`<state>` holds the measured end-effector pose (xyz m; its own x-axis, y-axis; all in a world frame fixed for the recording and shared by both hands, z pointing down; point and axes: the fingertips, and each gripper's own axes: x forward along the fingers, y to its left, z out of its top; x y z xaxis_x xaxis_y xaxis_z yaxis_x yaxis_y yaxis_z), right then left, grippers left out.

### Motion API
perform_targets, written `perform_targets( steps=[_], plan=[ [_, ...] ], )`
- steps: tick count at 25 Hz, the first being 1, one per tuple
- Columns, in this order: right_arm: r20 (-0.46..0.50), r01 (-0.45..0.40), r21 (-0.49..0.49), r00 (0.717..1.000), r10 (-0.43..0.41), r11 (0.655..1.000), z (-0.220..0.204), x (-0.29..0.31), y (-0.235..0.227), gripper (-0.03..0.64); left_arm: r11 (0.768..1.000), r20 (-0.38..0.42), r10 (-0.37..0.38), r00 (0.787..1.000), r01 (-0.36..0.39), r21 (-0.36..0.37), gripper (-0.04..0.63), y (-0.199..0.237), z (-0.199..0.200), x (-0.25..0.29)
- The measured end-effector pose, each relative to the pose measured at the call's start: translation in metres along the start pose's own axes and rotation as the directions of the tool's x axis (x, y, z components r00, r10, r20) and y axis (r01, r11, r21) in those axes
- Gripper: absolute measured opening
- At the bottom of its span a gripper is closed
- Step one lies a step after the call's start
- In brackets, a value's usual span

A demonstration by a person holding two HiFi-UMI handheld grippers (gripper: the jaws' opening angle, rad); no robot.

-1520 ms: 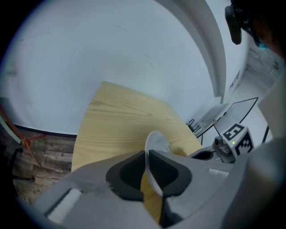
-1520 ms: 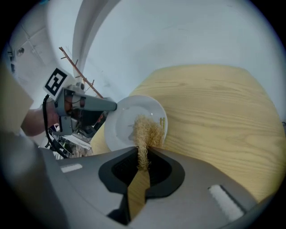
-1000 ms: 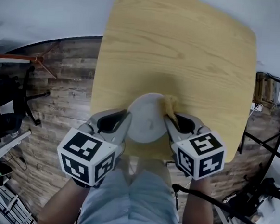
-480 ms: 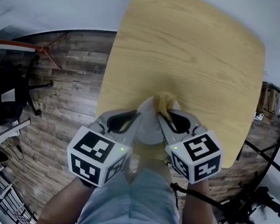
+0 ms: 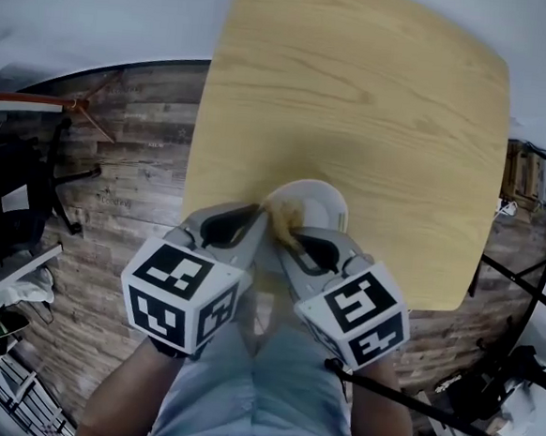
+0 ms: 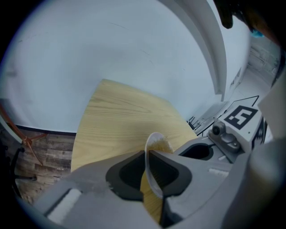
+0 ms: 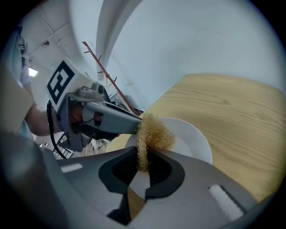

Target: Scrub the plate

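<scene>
A white plate (image 5: 319, 205) rests on the near part of the wooden table (image 5: 358, 97). My left gripper (image 5: 259, 219) is shut on the plate's left rim; in the left gripper view the rim (image 6: 150, 156) stands edge-on between the pads. My right gripper (image 5: 290, 237) is shut on a tuft of yellow fibrous scrubber (image 5: 284, 215). The scrubber (image 7: 154, 130) presses on the left part of the plate (image 7: 190, 136), right beside the left gripper's finger (image 7: 111, 120). The two grippers sit close side by side.
The table's near edge (image 5: 417, 304) lies just behind the plate, with a person's legs in light trousers (image 5: 259, 390) below it. Dark wood flooring (image 5: 125, 182) and chair legs lie to the left. A white wall (image 6: 134, 49) stands beyond the table.
The right gripper has dragged the scrubber leftward across the plate, from its right rim to its left part next to the left gripper. The left gripper has kept its hold.
</scene>
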<state>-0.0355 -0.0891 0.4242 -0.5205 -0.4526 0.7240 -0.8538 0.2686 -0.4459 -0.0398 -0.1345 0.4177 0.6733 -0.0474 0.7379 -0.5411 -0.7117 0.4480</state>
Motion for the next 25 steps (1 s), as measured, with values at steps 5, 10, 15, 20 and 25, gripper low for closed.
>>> perform_targets(
  steps=[5, 10, 15, 20, 25],
  plan=[
    [-0.013, -0.02, 0.008, 1.0, 0.02, 1.0, -0.015, -0.002, 0.008, 0.04, 1.0, 0.0, 0.002, 1.0, -0.002, 0.017, 0.052, 0.0, 0.001, 0.0],
    [-0.034, -0.018, 0.037, 0.999, 0.019, 0.999, -0.035, -0.004, 0.012, 0.04, 0.999, -0.001, 0.005, 1.0, -0.005, 0.044, 0.052, 0.001, 0.005, 0.0],
    [-0.041, 0.033, 0.073, 0.999, -0.03, 0.997, -0.05, -0.018, -0.005, 0.04, 0.998, -0.013, 0.004, 1.0, -0.003, 0.066, 0.052, -0.003, 0.006, 0.001],
    [-0.04, 0.093, 0.115, 0.995, -0.089, 0.989, -0.055, -0.032, -0.027, 0.04, 0.997, -0.017, 0.006, 1.0, -0.004, 0.078, 0.052, -0.004, 0.005, -0.001],
    [-0.037, 0.143, 0.125, 0.99, -0.139, 0.982, -0.05, -0.042, -0.049, 0.04, 0.996, -0.018, 0.001, 1.0, 0.0, 0.085, 0.052, -0.011, 0.003, -0.003]
  ],
)
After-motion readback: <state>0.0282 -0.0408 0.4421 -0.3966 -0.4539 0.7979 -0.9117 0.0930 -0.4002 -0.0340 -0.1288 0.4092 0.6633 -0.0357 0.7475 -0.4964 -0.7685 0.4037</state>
